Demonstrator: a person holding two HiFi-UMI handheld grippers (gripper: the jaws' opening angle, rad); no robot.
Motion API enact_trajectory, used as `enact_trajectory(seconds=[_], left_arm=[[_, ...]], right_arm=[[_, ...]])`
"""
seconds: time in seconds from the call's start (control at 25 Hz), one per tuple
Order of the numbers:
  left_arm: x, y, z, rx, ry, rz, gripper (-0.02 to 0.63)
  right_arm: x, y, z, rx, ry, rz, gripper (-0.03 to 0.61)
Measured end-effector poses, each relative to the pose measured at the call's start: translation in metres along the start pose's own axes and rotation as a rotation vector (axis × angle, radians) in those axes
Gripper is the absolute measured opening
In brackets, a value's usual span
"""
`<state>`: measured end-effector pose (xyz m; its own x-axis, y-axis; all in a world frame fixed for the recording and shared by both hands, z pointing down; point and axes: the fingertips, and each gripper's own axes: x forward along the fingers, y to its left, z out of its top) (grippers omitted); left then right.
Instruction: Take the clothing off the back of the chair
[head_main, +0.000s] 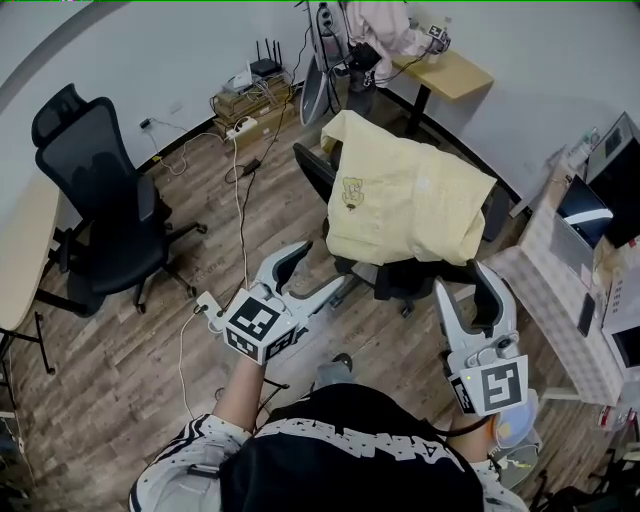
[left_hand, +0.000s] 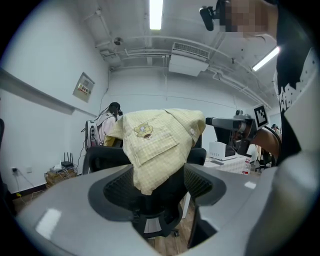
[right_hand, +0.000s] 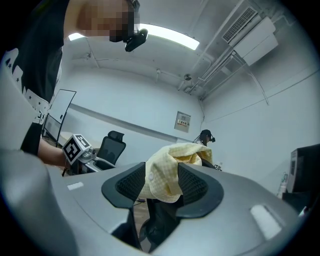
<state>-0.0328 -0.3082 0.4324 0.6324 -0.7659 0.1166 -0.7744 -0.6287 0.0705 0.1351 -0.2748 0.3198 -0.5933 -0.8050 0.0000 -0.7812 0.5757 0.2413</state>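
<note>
Head view: the yellow checked shirt (head_main: 410, 200) is hanging over the back of the black office chair (head_main: 408, 280). The left gripper (head_main: 318, 272) and the right gripper (head_main: 468, 290) are both pointing at it, short of the cloth.

Left gripper view: the jaws are standing wide apart, framing the shirt's (left_hand: 155, 142) lower corner and gripping nothing.

Right gripper view: the jaws are likewise gaping, lining up on the shirt's (right_hand: 165, 177) edge without pressing it.

I am judging this as the approach. Next, each gripper is needing to reach the fabric and close on it before lifting.
</note>
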Motion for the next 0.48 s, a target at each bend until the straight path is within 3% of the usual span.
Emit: enact_trajectory(seconds=[0.16, 0.48], left_arm=[[0.013, 0.005, -0.006, -0.008, 0.025, -0.026, 0.324], [0.038, 0.006, -0.01, -0.036, 0.039, -0.071, 0.325]], right_arm=[[0.004, -0.006, 0.004, -0.017, -0.007, -0.022, 0.236], [0.016, -0.009, -0.002, -0.039, 0.021, -0.013, 0.238]])
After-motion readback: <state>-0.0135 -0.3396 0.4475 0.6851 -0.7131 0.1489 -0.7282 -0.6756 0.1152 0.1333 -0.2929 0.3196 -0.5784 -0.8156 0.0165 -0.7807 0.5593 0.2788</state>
